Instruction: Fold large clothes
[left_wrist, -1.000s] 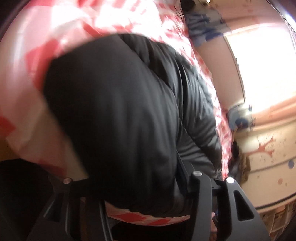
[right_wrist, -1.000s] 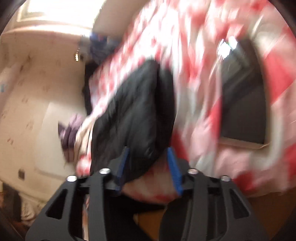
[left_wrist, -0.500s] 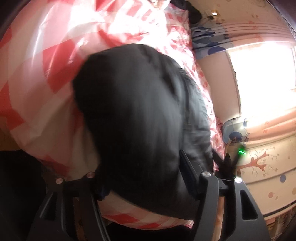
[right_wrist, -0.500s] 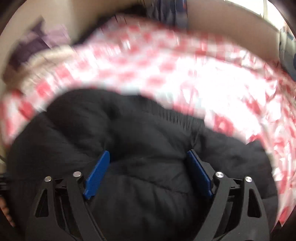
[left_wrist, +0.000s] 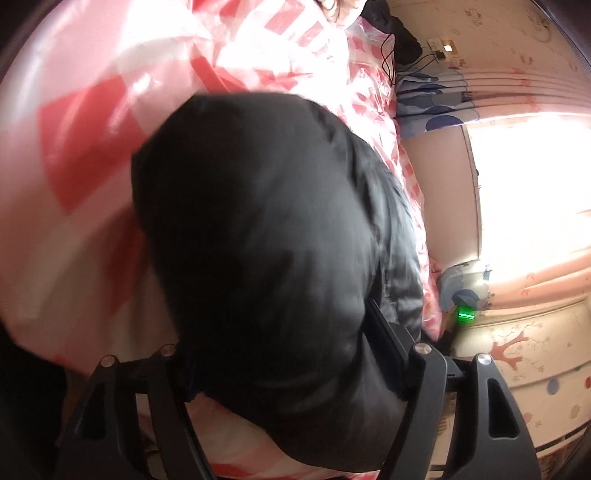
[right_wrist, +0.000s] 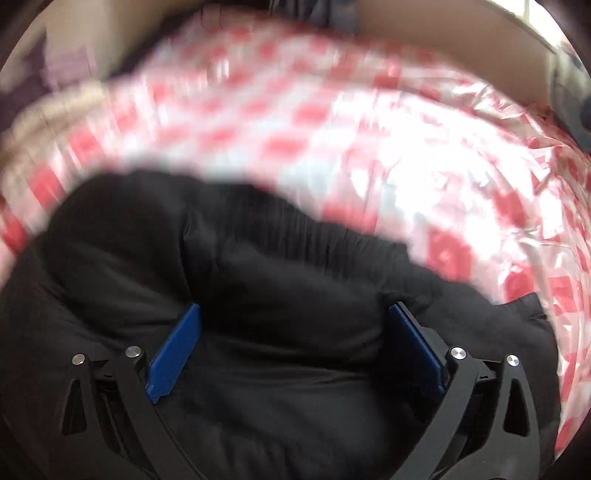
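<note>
Jacket (left_wrist: 266, 236), black and padded, lies bunched on the bed, which is covered by a red-and-white checked plastic sheet (left_wrist: 92, 147). I read it as already folded over on itself at least 1 time, though the exact layering is hidden in the dark fabric.

Left claw (left_wrist: 280, 354): jaws have just been opening. The padded bulk sits between them, and the left finger is mostly hidden behind it. I cannot tell whether the pads press on the fabric or merely flank it.

Right claw (right_wrist: 295, 332): jaws have just been opening and now stand wide. The blue pads (right_wrist: 177, 343) flank a puffy fold near the ribbed hem (right_wrist: 314, 236) and dent the fabric at their tips, but nothing is clamped. I judge this claw as released.

Step in hand, as I judge it: letting go after laying 1 fold down, with both claws low over the garment.

Next move calls for:
1. Lift both claws clear without dragging the fold open.
2. Locate a free edge, probably the hem side in the right wrist view.
3. Close on that edge through the full padding thickness; springy filling may push the fold back up.
</note>
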